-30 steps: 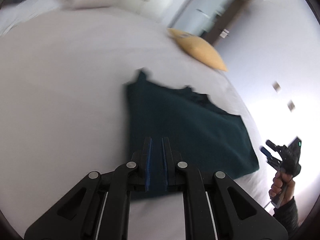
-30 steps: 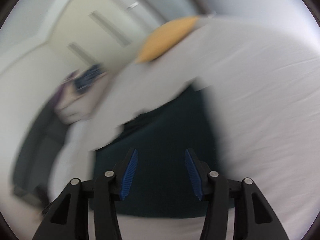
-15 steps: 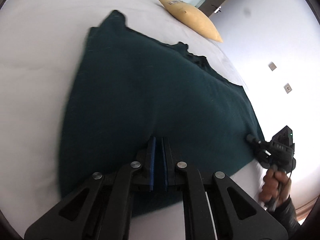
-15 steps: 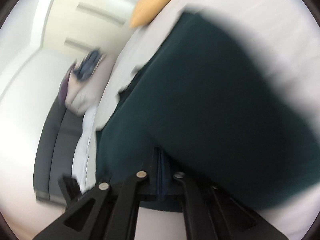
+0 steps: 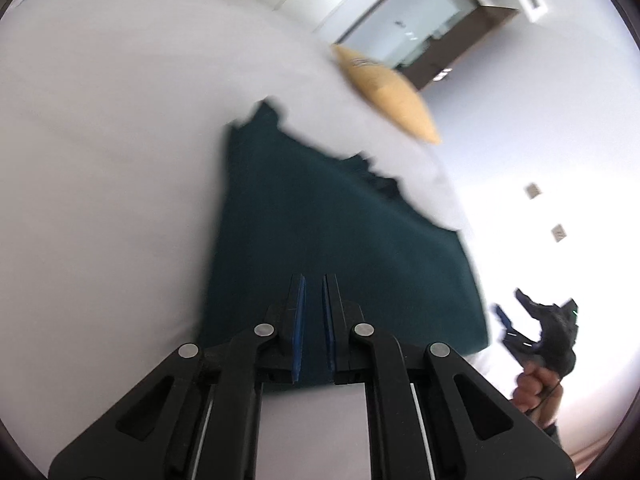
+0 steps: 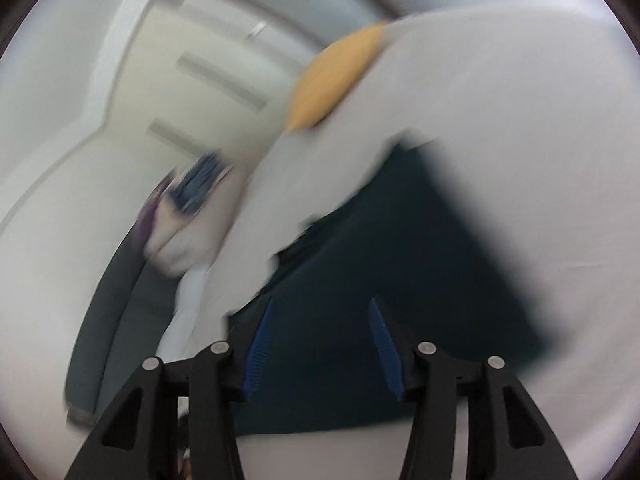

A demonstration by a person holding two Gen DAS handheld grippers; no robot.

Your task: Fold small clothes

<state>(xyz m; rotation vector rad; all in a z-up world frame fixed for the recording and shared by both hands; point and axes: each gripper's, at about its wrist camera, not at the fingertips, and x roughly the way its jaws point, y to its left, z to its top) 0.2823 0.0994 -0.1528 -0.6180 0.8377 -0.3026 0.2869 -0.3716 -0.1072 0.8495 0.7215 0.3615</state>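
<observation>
Dark teal folded knit garment [image 5: 340,248] lies flat on white bed sheet [image 5: 100,160], near yellow cushion [image 5: 388,92]. L tool [image 5: 314,320]: fingers nearly closed w/ narrow gap, holding nothing, above garment's near edge. R tool [image 6: 320,340]: wide open, empty, over garment.
</observation>
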